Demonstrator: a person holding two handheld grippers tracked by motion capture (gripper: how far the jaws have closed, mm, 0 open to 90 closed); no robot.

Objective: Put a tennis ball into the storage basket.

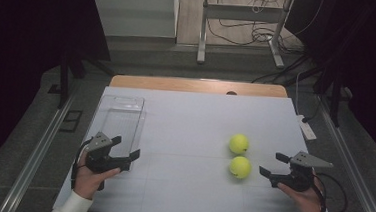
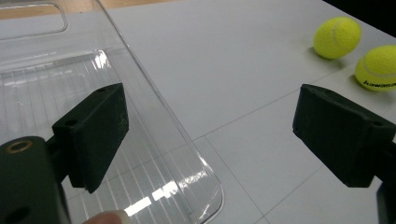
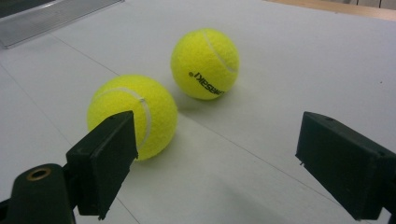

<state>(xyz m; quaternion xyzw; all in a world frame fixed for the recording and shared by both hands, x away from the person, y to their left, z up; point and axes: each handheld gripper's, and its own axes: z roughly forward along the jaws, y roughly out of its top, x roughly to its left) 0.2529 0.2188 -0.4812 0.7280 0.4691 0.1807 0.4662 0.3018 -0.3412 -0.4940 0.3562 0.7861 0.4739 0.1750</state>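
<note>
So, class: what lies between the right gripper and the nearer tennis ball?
Nothing: in the high view, bare white table separates the right gripper from the nearer tennis ball.

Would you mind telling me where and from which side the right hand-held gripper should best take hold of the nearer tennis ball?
Across its widest middle, coming in low from the person's right. The nearer tennis ball sits on the table facing the open right hand-held gripper. The farther tennis ball lies just beyond it, so keep the far jaw in the narrow gap between them.
</note>
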